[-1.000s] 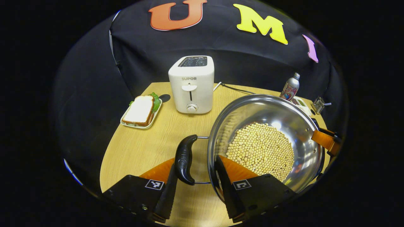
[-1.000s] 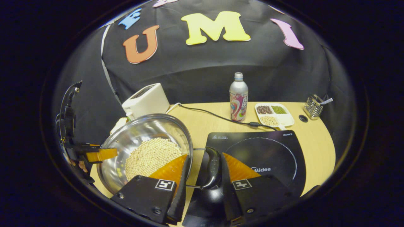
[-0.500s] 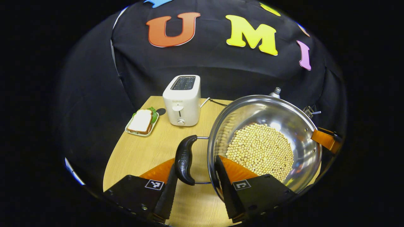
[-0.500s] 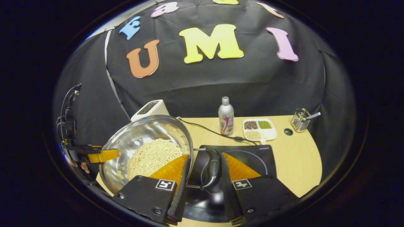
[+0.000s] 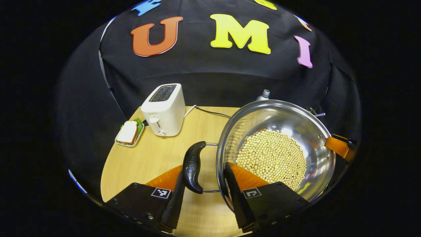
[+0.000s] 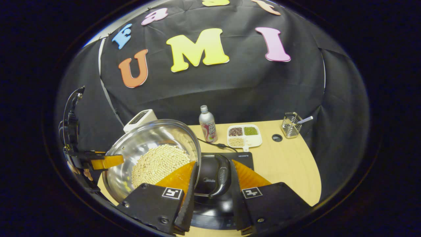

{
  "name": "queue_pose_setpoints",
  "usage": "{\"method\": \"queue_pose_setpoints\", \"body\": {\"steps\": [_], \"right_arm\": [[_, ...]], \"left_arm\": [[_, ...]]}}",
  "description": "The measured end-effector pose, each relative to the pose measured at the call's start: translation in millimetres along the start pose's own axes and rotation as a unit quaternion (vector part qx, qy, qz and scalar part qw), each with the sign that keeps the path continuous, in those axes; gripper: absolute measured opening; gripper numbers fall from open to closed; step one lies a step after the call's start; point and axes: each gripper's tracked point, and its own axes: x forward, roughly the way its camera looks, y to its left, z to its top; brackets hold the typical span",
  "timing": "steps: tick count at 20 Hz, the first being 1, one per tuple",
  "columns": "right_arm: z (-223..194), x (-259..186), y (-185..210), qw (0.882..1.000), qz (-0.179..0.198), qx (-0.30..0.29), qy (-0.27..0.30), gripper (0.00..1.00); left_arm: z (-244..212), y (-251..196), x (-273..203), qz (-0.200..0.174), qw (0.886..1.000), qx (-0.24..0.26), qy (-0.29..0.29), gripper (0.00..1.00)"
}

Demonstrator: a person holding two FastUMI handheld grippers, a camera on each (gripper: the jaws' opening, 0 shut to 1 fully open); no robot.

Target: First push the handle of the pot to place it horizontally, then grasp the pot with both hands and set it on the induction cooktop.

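Now | left gripper (image 5: 204,184): jaws straddle the pot's left handle (image 5: 192,167), grip unclear | right gripper (image 6: 212,179): jaws straddle the right handle (image 6: 221,179), grip unclear | pot (image 5: 292,131) of soybeans (image 5: 271,158) held above worktop (image 5: 148,158), beside induction cooktop (image 6: 210,171) | toaster (image 5: 163,109) behind.

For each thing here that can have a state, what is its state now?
pot: held up at both handles, filled with soybeans
left gripper: shut on the pot's handle
right gripper: shut on the other handle
toaster: slots empty
induction cooktop: nothing resting on it
bottle: upright
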Motion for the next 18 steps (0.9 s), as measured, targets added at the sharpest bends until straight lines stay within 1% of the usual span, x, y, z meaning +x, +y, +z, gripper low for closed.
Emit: {"method": "queue_pose_setpoints", "body": {"steps": [1,2,4,5,6,8,9,11,14,18], "right_arm": [[-0.8,-0.1,-10.5,1.0,-0.003,0.003,0.004,0.53],[-1.9,0.0,-20.0,1.0,-0.006,0.005,0.005,0.5],[-4.3,2.0,-37.5,1.0,-0.01,0.012,0.009,0.5],[-5.7,3.4,-46.0,1.0,-0.012,0.014,0.012,0.52],[-6.0,4.3,-53.8,1.0,-0.014,0.018,0.013,0.5],[-9.2,8.6,-67.6,0.999,-0.019,0.023,0.015,0.5],[-10.5,10.7,-73.0,0.999,-0.022,0.028,0.013,0.52],[-17.1,17.3,-82.1,0.999,-0.026,0.031,0.018,0.49],[-26.5,33.2,-93.2,0.999,-0.027,0.034,0.026,0.5],[-31.7,54.6,-107.1,0.999,-0.025,0.02,0.016,0.5]], "left_arm": [[-2.4,-7.5,5.7,-0.002,1.0,0.006,0.004,0.64],[-5.6,-13.9,11.6,-0.005,1.0,0.007,0.007,0.64],[-8.1,-27.7,19.1,-0.011,1.0,0.013,0.008,0.64],[-8.6,-34.2,23.1,-0.014,1.0,0.014,0.009,0.64],[-8.9,-41.8,25.9,-0.016,1.0,0.018,0.009,0.64],[-12.2,-54.6,33.8,-0.021,0.999,0.024,0.014,0.64],[-14.7,-59.3,40.0,-0.023,0.999,0.026,0.017,0.64],[-18.7,-66.8,50.9,-0.026,0.999,0.026,0.024,0.64],[-23.6,-75.6,66.5,-0.023,0.999,0.027,0.03,0.64],[-37.2,-82.7,89.0,-0.024,0.999,0.022,0.04,0.64]]}}
